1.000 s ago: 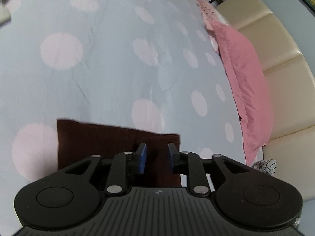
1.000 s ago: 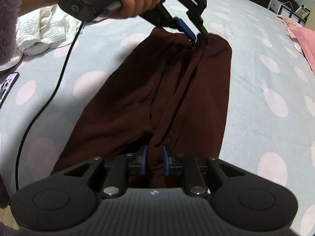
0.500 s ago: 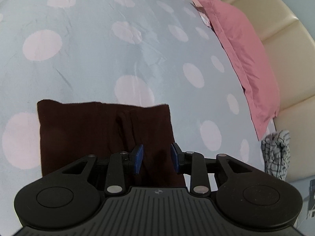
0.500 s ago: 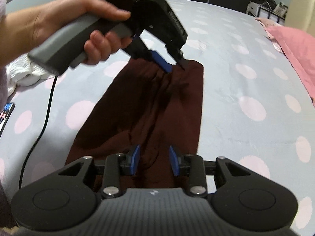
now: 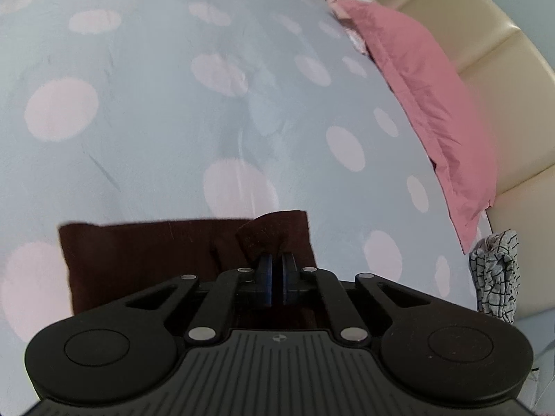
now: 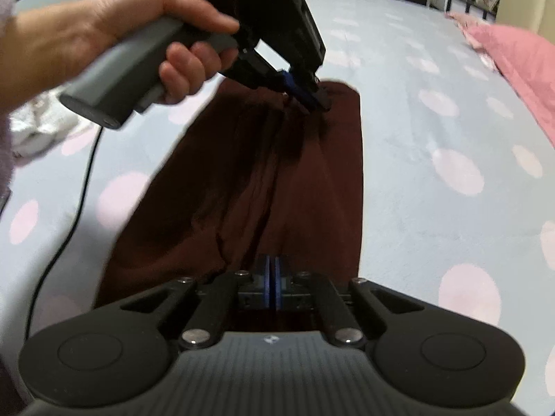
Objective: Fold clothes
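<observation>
Two grippers, left [image 5: 275, 265] and right [image 6: 272, 270], both have jaws pinched shut on our dark red trousers [image 6: 277, 173], which lie lengthwise on the bed [image 6: 433, 190] between them, left at the far end.

The left gripper [image 5: 276, 263] is pinched tight on the dark cloth [image 5: 145, 253]. The right gripper [image 6: 271, 270] is pinched tight too. A hand [image 6: 114, 34] holds the left one, tipped downward.
</observation>
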`<move>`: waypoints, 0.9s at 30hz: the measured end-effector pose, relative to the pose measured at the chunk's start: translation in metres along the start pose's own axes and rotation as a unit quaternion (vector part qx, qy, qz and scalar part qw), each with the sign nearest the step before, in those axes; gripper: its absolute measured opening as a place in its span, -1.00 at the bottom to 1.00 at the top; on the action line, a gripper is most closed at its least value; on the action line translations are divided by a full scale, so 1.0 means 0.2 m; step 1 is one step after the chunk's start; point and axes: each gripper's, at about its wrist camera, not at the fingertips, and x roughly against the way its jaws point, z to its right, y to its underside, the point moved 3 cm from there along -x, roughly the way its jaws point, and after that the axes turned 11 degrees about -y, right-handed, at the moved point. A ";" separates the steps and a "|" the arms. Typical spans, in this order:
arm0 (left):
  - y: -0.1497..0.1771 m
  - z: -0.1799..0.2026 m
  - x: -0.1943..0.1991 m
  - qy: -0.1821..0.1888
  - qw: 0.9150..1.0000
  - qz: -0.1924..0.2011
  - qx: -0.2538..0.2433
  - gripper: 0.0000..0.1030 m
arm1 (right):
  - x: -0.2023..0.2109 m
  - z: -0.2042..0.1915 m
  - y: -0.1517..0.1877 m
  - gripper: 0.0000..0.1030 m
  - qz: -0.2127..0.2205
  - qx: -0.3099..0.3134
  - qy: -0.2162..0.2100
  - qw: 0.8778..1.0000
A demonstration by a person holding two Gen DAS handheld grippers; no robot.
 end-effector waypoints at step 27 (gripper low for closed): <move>0.26 -0.18 0.45 -0.092 0.991 0.102 0.004 -0.52 | 0.04 -0.13 0.03 -0.24 -0.018 0.036 -0.012 0.999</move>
